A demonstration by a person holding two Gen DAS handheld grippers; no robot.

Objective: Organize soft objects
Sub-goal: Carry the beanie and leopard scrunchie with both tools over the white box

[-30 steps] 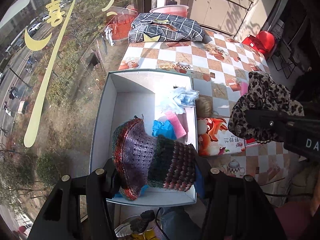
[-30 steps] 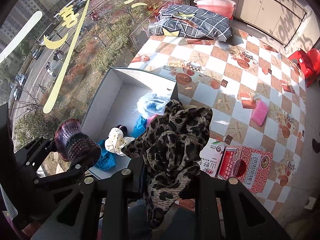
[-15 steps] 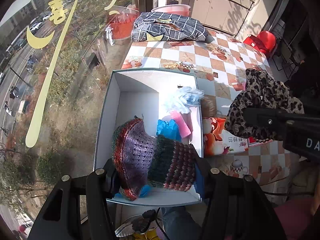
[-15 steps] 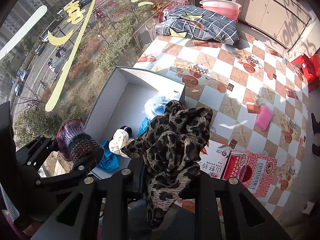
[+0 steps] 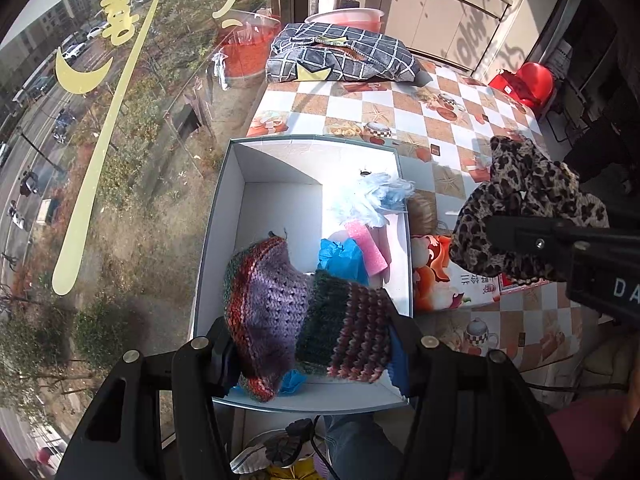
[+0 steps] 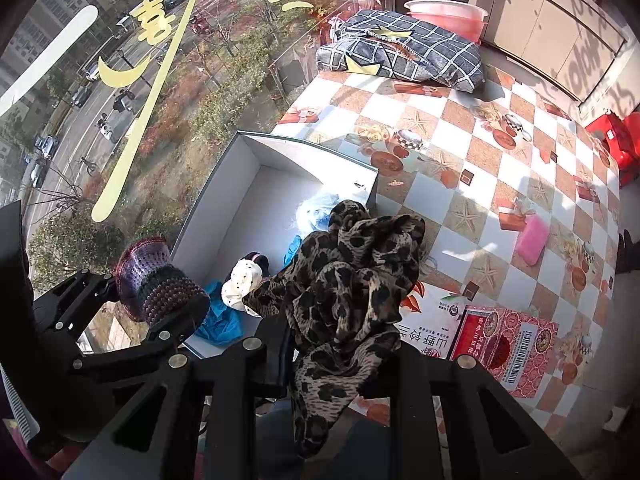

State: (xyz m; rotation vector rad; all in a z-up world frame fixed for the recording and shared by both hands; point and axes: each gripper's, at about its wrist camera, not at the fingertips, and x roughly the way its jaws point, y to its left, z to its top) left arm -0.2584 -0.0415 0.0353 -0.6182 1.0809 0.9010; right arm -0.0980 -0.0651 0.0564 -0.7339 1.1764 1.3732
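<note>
My left gripper (image 5: 308, 336) is shut on a knitted purple, red and dark green hat (image 5: 296, 308), held above the near end of a white open box (image 5: 224, 216). Inside the box lie a pale blue fluffy piece (image 5: 376, 196), a pink foam roll (image 5: 368, 246) and blue cloth (image 5: 340, 256). My right gripper (image 6: 340, 344) is shut on a leopard-print scarf (image 6: 352, 288) that hangs bunched between its fingers, beside the box's right wall (image 6: 372, 192). In the right wrist view a white dotted cap (image 6: 242, 284) also shows in the box, and the left gripper (image 6: 160, 300) with the hat (image 6: 156, 280).
A checked tablecloth (image 6: 480, 168) covers the table. A printed carton (image 6: 452, 320) and a red packet (image 6: 516, 344) lie right of the box, a pink sponge (image 6: 532, 240) farther right. A dark checked pillow (image 5: 340, 58) and pink basin (image 6: 444, 14) sit at the far end. A window (image 5: 100, 140) borders the left.
Both views have shifted slightly, so the box and table sit a little differently in frame. Both grips are unchanged on the hat and the scarf.
</note>
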